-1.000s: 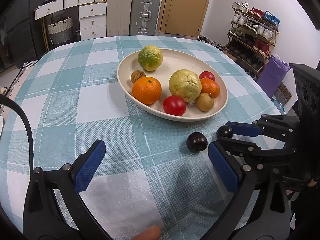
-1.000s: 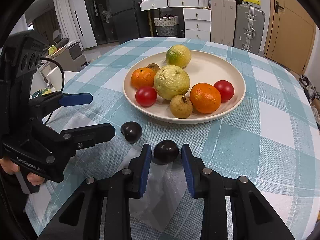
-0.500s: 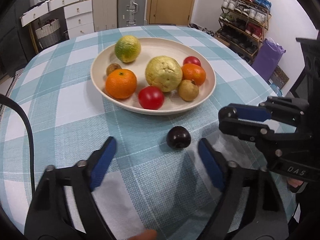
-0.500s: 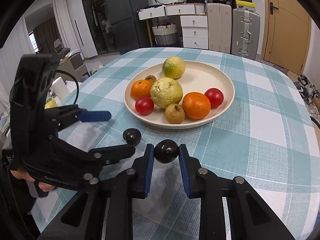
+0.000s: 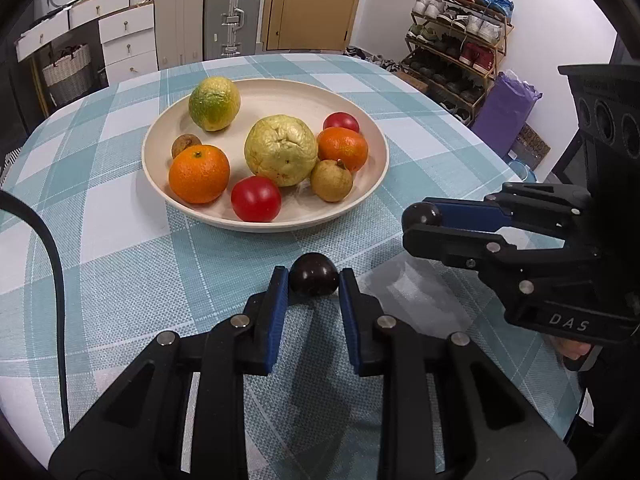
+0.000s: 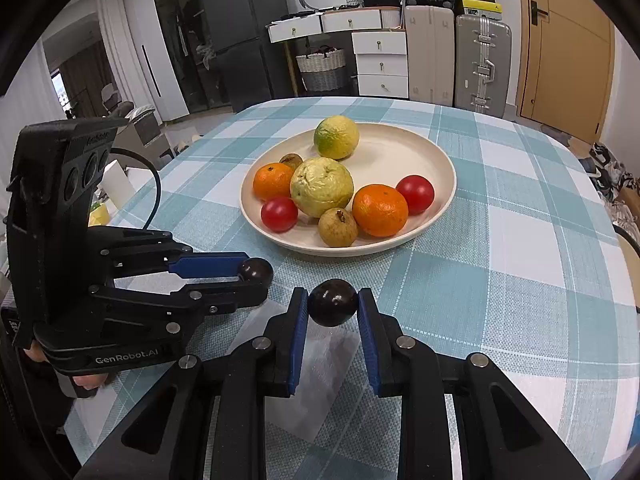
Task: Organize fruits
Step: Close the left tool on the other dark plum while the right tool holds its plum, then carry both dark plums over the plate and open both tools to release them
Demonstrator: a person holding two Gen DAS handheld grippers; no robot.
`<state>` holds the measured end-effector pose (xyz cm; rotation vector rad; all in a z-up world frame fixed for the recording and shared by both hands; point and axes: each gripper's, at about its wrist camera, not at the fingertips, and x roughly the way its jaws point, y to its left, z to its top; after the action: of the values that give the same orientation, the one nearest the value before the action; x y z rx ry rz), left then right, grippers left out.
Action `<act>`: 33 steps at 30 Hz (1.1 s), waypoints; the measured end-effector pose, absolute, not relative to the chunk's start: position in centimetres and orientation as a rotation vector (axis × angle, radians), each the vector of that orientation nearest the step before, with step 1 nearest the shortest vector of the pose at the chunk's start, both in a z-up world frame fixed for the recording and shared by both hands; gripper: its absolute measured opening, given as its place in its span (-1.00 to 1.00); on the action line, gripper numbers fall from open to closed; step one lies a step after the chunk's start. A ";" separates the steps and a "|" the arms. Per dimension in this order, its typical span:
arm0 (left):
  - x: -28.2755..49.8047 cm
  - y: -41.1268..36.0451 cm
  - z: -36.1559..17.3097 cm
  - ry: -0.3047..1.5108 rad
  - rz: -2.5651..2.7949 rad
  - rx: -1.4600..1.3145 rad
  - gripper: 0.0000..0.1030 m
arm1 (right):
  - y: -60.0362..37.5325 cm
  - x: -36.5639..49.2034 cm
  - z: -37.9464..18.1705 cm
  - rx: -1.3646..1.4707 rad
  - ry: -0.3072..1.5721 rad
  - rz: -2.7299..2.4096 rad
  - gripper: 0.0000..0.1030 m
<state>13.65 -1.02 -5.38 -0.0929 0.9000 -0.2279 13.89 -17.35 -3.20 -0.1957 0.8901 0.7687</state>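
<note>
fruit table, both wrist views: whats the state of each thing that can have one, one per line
left gripper: shut on a dark plum, plum on the tablecloth
right gripper: shut on a second dark plum
plate: upright, holds eight fruits
door: closed
top drawer: pulled out

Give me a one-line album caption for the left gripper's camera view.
Left gripper clamps a dark round fruit on the checked tablecloth, just short of the fruit plate.
</note>
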 end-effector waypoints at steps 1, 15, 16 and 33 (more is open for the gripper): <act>13.5 -1.0 -5.3 0.896 -0.226 -0.094 -0.56 | -17.4 13.9 -3.1 -0.193 0.888 0.768 -0.51; 12.0 0.9 -1.7 0.765 -0.196 -0.131 -0.56 | -17.9 14.2 -1.1 -0.148 0.832 0.758 -0.51; 12.0 1.2 -1.5 0.756 -0.192 -0.135 -0.56 | -17.9 14.2 -0.9 -0.144 0.825 0.756 -0.51; 12.4 4.0 2.0 0.652 -0.127 -0.156 -0.56 | -17.7 16.6 1.4 -0.087 0.762 0.737 -0.51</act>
<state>12.45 3.97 1.96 -0.1561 0.6524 -0.1267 16.56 -17.67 1.43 -0.0872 0.7622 0.7372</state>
